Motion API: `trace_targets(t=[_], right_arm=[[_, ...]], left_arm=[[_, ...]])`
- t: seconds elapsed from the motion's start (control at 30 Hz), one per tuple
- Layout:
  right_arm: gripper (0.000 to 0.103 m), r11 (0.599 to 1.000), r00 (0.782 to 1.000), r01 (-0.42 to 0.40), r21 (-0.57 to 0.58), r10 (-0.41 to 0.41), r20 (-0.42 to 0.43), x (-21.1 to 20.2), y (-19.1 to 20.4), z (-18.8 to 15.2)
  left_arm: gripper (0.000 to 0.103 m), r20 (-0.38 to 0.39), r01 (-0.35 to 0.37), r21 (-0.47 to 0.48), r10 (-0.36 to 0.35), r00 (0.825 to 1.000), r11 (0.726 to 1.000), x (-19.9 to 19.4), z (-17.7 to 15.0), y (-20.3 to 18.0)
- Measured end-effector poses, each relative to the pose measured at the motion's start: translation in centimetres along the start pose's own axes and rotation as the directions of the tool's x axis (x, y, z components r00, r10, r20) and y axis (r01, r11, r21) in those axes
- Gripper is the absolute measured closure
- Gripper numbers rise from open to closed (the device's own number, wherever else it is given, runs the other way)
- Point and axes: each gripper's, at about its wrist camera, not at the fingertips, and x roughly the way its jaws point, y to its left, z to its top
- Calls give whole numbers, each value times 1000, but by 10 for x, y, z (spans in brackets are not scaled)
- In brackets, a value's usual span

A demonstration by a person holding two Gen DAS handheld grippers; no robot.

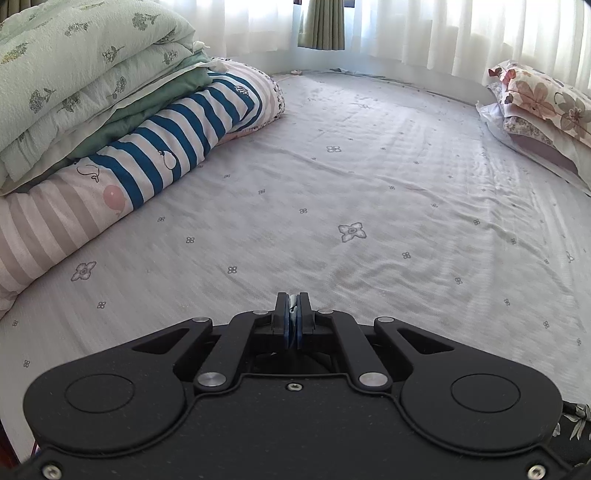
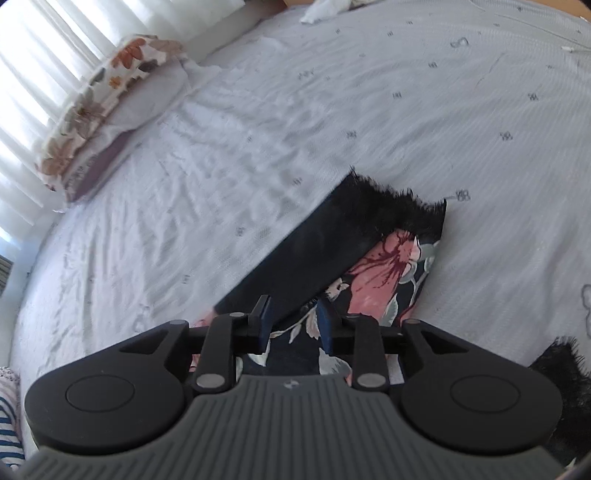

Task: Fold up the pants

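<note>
The pants are dark with a pink and grey flower print and a black fuzzy lining, and lie on the pale bed sheet. In the right wrist view one part is folded over, black side up. My right gripper is open just above the pants, fingers apart, holding nothing. In the left wrist view my left gripper is shut with a thin bit of pale and dark cloth pinched between its pads. A corner of the flowered pants shows at the lower right.
A stack of folded quilts, green and blue-striped, lies along the left of the bed. A flowered pillow lies at the far right, also in the right wrist view. White curtains hang behind the bed.
</note>
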Motion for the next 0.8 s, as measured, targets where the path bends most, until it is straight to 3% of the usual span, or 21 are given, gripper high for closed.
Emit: trace_targets(t=[0.1,0.23,0.37,0.57,0.7,0.8], right_arm=[[64,1000,1000,22,20,-22,-8,16,0,-1],[64,997,1000,-8,71,8,-8,29,-5,-1],[75,996,999,-38,85,37,10,34,-2,0],[83,993,997,-50,104,44,58,39,0,2],[81,991,996,-54,126,46,71,47,-2,3],[60,992,995,-45,116,34,90,52,2,4]], left_arm=[[99,-10,-13,7,13,1000,1000,10,-1,-2],[99,-23,-25,14,25,999,1000,23,-3,-5],[99,-27,-33,22,33,999,999,32,-4,-7],[99,-35,-45,21,45,998,999,42,-5,-7],[99,-43,-53,26,54,998,998,49,-8,-8],[99,-50,-58,26,59,997,998,54,-10,-9]])
